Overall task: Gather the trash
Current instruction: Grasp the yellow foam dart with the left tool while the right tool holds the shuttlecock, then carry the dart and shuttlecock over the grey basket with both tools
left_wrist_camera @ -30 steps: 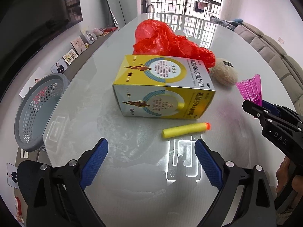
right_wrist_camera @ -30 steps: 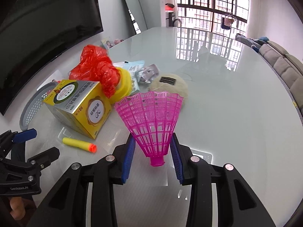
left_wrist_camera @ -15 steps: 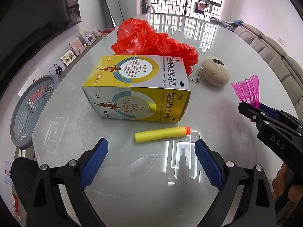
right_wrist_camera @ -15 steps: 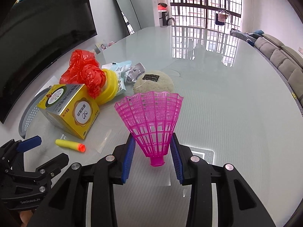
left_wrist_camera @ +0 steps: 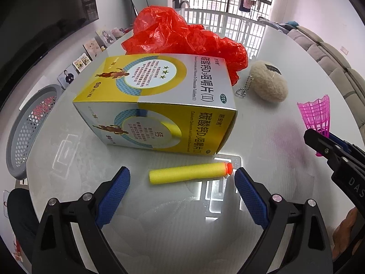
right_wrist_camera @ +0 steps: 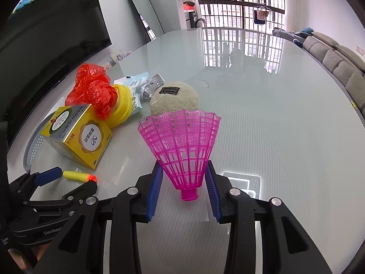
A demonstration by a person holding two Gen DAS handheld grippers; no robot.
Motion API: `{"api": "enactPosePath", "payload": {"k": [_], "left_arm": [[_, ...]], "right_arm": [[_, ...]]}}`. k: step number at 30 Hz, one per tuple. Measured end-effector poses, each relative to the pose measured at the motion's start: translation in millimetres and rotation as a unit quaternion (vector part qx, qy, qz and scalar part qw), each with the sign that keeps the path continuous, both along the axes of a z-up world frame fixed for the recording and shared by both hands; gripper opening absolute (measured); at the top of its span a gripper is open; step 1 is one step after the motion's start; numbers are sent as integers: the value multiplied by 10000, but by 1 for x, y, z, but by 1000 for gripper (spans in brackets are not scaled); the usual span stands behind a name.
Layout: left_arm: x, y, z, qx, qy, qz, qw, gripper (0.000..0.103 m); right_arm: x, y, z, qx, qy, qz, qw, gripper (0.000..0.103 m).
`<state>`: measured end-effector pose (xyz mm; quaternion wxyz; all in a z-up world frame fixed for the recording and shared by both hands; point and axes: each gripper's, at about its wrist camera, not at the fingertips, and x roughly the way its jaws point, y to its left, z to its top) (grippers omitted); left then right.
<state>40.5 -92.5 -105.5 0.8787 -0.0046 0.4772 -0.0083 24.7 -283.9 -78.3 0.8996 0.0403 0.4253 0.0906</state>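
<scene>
A yellow foam dart (left_wrist_camera: 189,174) with an orange tip lies flat on the glass table (left_wrist_camera: 273,150). My left gripper (left_wrist_camera: 181,173) is open, one blue fingertip at each end of the dart without touching it; the right wrist view shows the same gripper (right_wrist_camera: 75,178) and dart (right_wrist_camera: 77,175). My right gripper (right_wrist_camera: 184,166) is shut on a pink plastic shuttlecock (right_wrist_camera: 182,141), held off the table with its skirt pointing away. The shuttlecock (left_wrist_camera: 318,114) also shows at the right edge of the left wrist view.
Just behind the dart lies a yellow and silver medicine box (left_wrist_camera: 155,105), with a crumpled red plastic bag (left_wrist_camera: 182,38) beyond it. A woolly beige keychain ball (left_wrist_camera: 269,84) sits to the right. A grey perforated basket (left_wrist_camera: 25,132) hangs past the table's left edge. Wrappers (right_wrist_camera: 148,86) and a yellow tub (right_wrist_camera: 124,105) lie further back.
My left gripper has moved forward and down, so the dart now lies between its open fingertips. The right gripper still holds the shuttlecock and has drifted slightly.
</scene>
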Motion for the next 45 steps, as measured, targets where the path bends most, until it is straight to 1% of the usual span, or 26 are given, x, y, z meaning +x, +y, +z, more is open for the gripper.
{"api": "enactPosePath", "payload": {"k": [3,5,7,14,21,23,26,29,33,36,41,45], "left_arm": [[-2,-1,0,52,-83,-19,10000,85],[-4,-2,2,53,-145,-37,9999,74],[-4,-1,4,59,-188,-54,9998,68],[-12,0,6,117,-233,-136,9996,67],[-26,18,22,185,-485,-147,9985,67],[-28,26,27,197,-551,-114,9982,67],[-32,39,34,113,-624,-54,9980,67],[-33,55,41,57,-709,24,9975,67],[-34,79,50,-65,-819,136,9965,67],[-35,96,56,-79,-931,229,9954,67],[-33,138,64,-12,-1058,474,9933,67],[-32,178,64,94,-1096,701,9915,67]], "right_arm": [[1,-2,-1,42,10,-20,10000,36],[2,-1,-1,46,14,-15,10000,36],[2,0,-1,38,13,-9,10000,37],[2,0,-2,48,7,-6,10000,37],[-3,3,-2,-28,13,-25,10000,37],[-9,6,-2,-35,43,-21,10000,37],[-21,14,-1,4,65,4,10000,37],[-37,25,5,116,55,52,9999,37],[-52,50,12,273,67,199,9994,36],[-57,73,22,341,5,384,9987,37],[-56,121,36,355,-129,788,9962,37],[-49,160,43,339,-112,1177,9924,37]]}}
